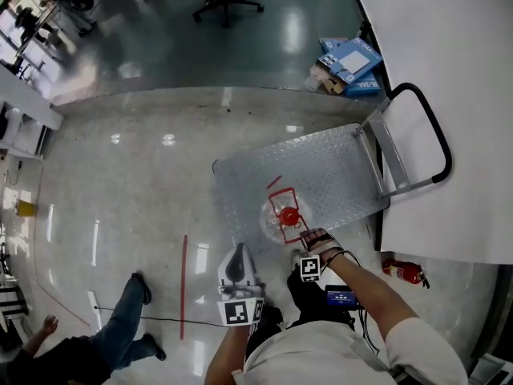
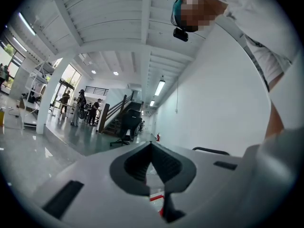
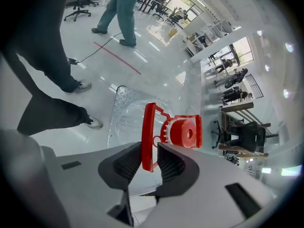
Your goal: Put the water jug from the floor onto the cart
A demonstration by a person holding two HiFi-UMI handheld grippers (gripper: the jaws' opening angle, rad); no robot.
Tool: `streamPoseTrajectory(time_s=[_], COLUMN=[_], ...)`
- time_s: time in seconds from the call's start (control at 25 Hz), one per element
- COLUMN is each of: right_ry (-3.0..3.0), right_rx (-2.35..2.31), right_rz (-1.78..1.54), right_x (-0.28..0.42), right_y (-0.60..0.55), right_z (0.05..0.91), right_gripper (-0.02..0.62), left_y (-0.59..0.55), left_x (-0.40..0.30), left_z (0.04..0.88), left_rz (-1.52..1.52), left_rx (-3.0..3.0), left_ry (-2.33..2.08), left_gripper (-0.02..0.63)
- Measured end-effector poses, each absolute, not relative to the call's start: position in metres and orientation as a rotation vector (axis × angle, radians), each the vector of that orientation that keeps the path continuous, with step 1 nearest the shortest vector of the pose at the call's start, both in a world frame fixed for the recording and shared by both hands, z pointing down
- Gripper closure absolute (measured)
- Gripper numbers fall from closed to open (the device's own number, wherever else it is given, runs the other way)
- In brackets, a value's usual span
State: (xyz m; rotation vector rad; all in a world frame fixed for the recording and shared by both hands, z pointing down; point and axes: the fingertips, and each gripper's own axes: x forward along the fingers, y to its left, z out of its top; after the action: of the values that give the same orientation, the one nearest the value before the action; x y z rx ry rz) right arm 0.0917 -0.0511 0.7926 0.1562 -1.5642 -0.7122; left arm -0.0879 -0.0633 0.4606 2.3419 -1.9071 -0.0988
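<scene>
The clear water jug (image 1: 275,220) stands upright on the near part of the metal cart (image 1: 321,171), with its red cap (image 1: 288,215) and red carry handle (image 1: 282,192) on top. My right gripper (image 1: 300,233) points steeply down at it. In the right gripper view the red handle (image 3: 148,122) runs between the fingers of the right gripper (image 3: 149,147), with a slight gap beside it; the jaws are open. The red cap (image 3: 185,133) lies just beyond. My left gripper (image 1: 237,255) hangs near my body, pointing level, and in its own view the left gripper (image 2: 152,146) has its tips together, holding nothing.
The cart's black push handle (image 1: 437,131) rises at its far right, against a white wall (image 1: 457,46). A red fire extinguisher (image 1: 403,272) lies at the wall's foot. Blue boxes (image 1: 350,61) sit beyond the cart. A person in jeans (image 1: 120,327) crouches at lower left, beside a red floor line (image 1: 183,283).
</scene>
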Motion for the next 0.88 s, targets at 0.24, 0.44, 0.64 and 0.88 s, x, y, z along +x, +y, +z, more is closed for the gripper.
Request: streamPoseTrajectory(time_s=[0.24,0.44,0.64,0.88], right_ry=[-1.611,-1.694,-2.037,-2.475], right_rx=[0.167,0.225,0.684,1.423], right_rz=[-0.705,-0.709,-0.312,0.273], right_x=[0.086,0.076,0.068,0.099], right_y=[-0.045,-0.035,-0.045,-0.042], right_z=[0.772,0.728,0.631,0.492], right_gripper=[0.476,0.476,0.552,0.583], left_y=[-0.061,-0.059,-0.051,-0.026], left_x=[-0.088,-0.087,-0.083,-0.075], left_z=[0.456,0.448,0.432,0.404], left_rz=[-0.124,-0.154,-0.178,-0.243], left_rx=[2.350,2.366,2.400,2.432], left_ry=[-1.900,-1.883,-1.863,-1.829], left_gripper=[0.603,0.603,0.603,0.603])
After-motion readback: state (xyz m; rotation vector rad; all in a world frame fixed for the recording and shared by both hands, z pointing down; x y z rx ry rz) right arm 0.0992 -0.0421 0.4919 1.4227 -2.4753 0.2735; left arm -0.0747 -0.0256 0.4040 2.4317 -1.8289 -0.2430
